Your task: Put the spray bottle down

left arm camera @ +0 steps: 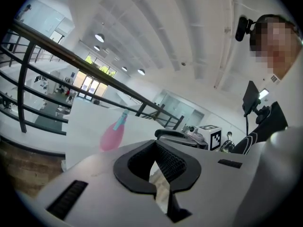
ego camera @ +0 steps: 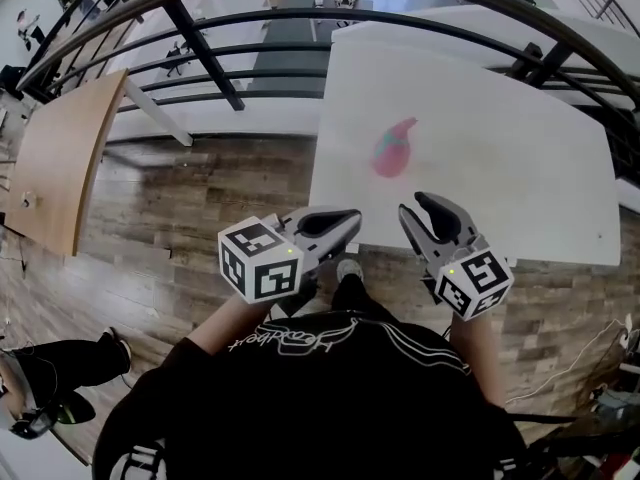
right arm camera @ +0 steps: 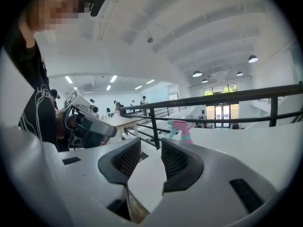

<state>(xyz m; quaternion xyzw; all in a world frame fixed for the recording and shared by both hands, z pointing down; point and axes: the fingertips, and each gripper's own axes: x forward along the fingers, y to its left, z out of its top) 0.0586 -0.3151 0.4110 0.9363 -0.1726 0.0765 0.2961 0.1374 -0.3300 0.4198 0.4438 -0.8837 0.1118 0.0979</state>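
Head view: spray bottle point(ego camera: 393, 150) lies on table point(ego camera: 520, 168), left claw point(ego camera: 352, 222) together, right claw point(ego camera: 411, 204) apart, both empty

My left gripper point(left arm camera: 155, 144) and right gripper point(right arm camera: 151, 144): matt grey plastic shells, black ribbed pads point(right arm camera: 177, 162). Table point(ego camera: 500, 148): smooth matt white. Spray bottle point(ego camera: 393, 148), frame centre: pink plastic. Floor point(ego camera: 200, 198): wood-grain planks. Railing point(ego camera: 200, 43), top: dark metal.

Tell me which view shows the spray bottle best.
The head view: the spray bottle is whole in frame on the white table, seen from above, though slightly blurred. The left gripper view shows it low and side-on, pink with a teal neck. The right gripper view shows only its top above a jaw.
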